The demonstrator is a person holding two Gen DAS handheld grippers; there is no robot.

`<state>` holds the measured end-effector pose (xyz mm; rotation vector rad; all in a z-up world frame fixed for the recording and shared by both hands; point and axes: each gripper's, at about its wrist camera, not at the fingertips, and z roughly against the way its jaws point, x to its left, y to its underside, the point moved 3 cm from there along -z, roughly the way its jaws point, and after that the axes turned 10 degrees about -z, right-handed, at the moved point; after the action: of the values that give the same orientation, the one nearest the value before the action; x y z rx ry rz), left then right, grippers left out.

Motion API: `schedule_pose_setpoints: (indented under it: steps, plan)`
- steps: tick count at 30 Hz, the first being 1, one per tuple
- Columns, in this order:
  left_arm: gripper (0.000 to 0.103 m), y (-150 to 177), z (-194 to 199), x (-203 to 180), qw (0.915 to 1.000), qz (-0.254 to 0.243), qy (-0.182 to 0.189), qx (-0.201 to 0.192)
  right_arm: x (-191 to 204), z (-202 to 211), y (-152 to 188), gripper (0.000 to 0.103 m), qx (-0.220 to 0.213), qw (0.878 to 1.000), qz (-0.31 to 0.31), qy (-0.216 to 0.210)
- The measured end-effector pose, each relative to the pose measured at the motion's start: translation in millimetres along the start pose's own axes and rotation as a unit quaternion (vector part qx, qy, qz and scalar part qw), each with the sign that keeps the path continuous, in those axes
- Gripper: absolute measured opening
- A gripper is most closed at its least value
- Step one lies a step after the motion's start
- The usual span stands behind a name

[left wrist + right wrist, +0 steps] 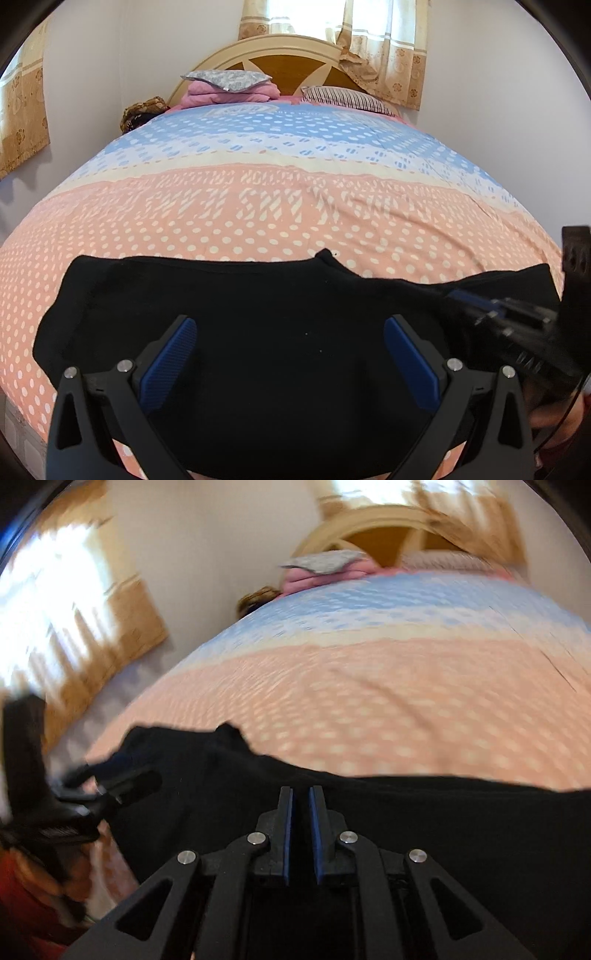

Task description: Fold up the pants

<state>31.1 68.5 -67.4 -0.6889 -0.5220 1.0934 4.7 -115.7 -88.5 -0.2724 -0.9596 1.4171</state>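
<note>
Black soft fabric pants (258, 314) lie directly under both claws, long axis crosswise. Left gripper (290, 354) spread wide, empty. Right gripper (301, 830) nearly together; whether cloth pinched, cannot tell.

Your pants (258, 314) are plain black. The bedspread (258, 206) under them is salmon pink with white dots, then cream and pale blue bands. Your pads (168, 363) are blue on black. Curtains (384, 51) are tan with flowers; the pillow (347, 96) is striped.

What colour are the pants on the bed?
Plain black pants; clearest in the left wrist view.
</note>
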Motion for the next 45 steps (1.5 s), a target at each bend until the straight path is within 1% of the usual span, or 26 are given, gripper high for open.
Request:
schedule_pose_setpoints:
  steps: [1, 2, 3, 5, 8, 9, 10, 12, 13, 14, 16, 19, 22, 23, 24, 26, 29, 31, 32, 33, 35, 37, 41, 43, 45]
  plan:
    - [0.103, -0.8, 0.3, -0.6, 1.0000, -0.002, -0.001, -0.001, 1.3, -4.3, -1.4, 0.010, 0.002, 1.000, -0.001, -0.011]
    - [0.103, -2.4, 0.1, -2.4, 1.0000, -0.005, -0.001, -0.001, 2.1, -7.4, -0.5, 0.010, 0.013, 0.999, -0.010, -0.032]
    - [0.103, -3.9, -0.4, -4.9, 1.0000, -0.007, 0.000, -0.001, 1.2, -7.7, 1.4, 0.010, 0.023, 0.999, -0.015, -0.044]
    - [0.103, -9.3, 0.8, -13.8, 0.9998, -0.017, 0.008, -0.007, 5.4, 4.2, -2.5, 0.010, 0.021, 0.998, -0.016, -0.052]
    - [0.103, -21.8, 6.2, -33.6, 0.9985, -0.040, 0.025, -0.029, -6.8, 57.9, -20.0, 0.010, -0.038, 0.994, -0.056, -0.086]
    - [0.103, -26.8, 8.2, -43.1, 0.9975, -0.049, 0.034, -0.038, -15.5, 79.5, -24.7, 0.010, -0.061, 0.993, -0.067, -0.082]
    - [0.103, -30.3, 9.0, -50.5, 0.9967, -0.055, 0.041, -0.043, -26.9, 98.9, -27.4, 0.010, -0.082, 0.992, -0.074, -0.060]
    - [0.103, -38.6, 9.0, -71.6, 0.9942, -0.073, 0.060, -0.052, -55.2, 130.2, -26.7, 0.010, -0.104, 0.991, -0.086, 0.007]
    - [0.103, -41.8, 8.1, -83.0, 0.9929, -0.081, 0.068, -0.054, -71.8, 142.8, -23.6, 0.010, -0.106, 0.989, -0.093, 0.039]
    - [0.103, -44.7, 6.2, -96.0, 0.9914, -0.090, 0.077, -0.056, -85.1, 149.0, -19.9, 0.010, -0.102, 0.988, -0.102, 0.060]
    - [0.103, -47.3, -0.7, -118.6, 0.9901, -0.099, 0.083, -0.056, -111.2, 153.2, -9.3, 0.010, -0.085, 0.983, -0.131, 0.093]
    - [0.103, -41.8, -13.5, -137.6, 0.9906, -0.099, 0.088, -0.036, -137.1, 146.4, 3.6, 0.010, -0.075, 0.977, -0.162, 0.114]
    - [0.100, -25.4, -32.5, -146.9, 0.9914, -0.104, 0.080, 0.006, -150.9, 122.3, 14.0, 0.010, -0.061, 0.972, -0.193, 0.122]
    - [0.100, -19.9, -38.7, -147.6, 0.9917, -0.104, 0.074, 0.019, -154.4, 118.8, 16.2, 0.010, -0.072, 0.969, -0.205, 0.116]
    - [0.100, -15.5, -42.6, -147.1, 0.9919, -0.099, 0.075, 0.026, -157.2, 118.0, 15.6, 0.010, -0.080, 0.968, -0.212, 0.112]
    - [0.101, -12.6, -42.6, -142.6, 0.9926, -0.086, 0.083, 0.022, -159.8, 117.2, 17.1, 0.010, -0.089, 0.965, -0.221, 0.110]
    - [0.101, -16.6, -37.8, -140.6, 0.9918, -0.091, 0.084, 0.029, -155.4, 119.2, 17.7, 0.010, -0.091, 0.967, -0.205, 0.120]
    - [0.101, -20.7, -32.2, -135.3, 0.9914, -0.095, 0.085, 0.031, -147.5, 125.0, 9.4, 0.010, -0.089, 0.967, -0.200, 0.129]
    - [0.101, -23.2, -29.2, -130.9, 0.9920, -0.096, 0.078, 0.028, -142.6, 128.9, 8.9, 0.010, -0.094, 0.966, -0.200, 0.136]
    - [0.101, -26.2, -24.3, -121.6, 0.9932, -0.095, 0.064, 0.021, -135.8, 135.1, 7.6, 0.010, -0.107, 0.965, -0.197, 0.135]
    - [0.101, -29.2, -19.5, -101.7, 0.9954, -0.085, 0.042, 0.010, -110.5, 143.2, 4.4, 0.010, -0.132, 0.970, -0.168, 0.112]
    - [0.101, -30.5, -16.3, -73.4, 0.9980, -0.060, 0.018, 0.007, -82.0, 137.7, 4.2, 0.010, -0.135, 0.977, -0.136, 0.094]
    - [0.101, -25.0, -14.4, -27.6, 0.9993, -0.024, -0.026, 0.012, -21.5, 90.3, 7.9, 0.010, -0.083, 0.993, -0.068, 0.050]
    - [0.101, -19.6, -12.5, -4.1, 0.9983, -0.010, -0.054, 0.017, 1.3, 66.1, 12.8, 0.010, -0.058, 0.997, -0.043, 0.033]
    - [0.101, -13.9, -11.9, 14.7, 0.9968, 0.002, -0.076, 0.024, 19.2, 44.9, 18.6, 0.010, -0.037, 0.999, -0.031, 0.013]
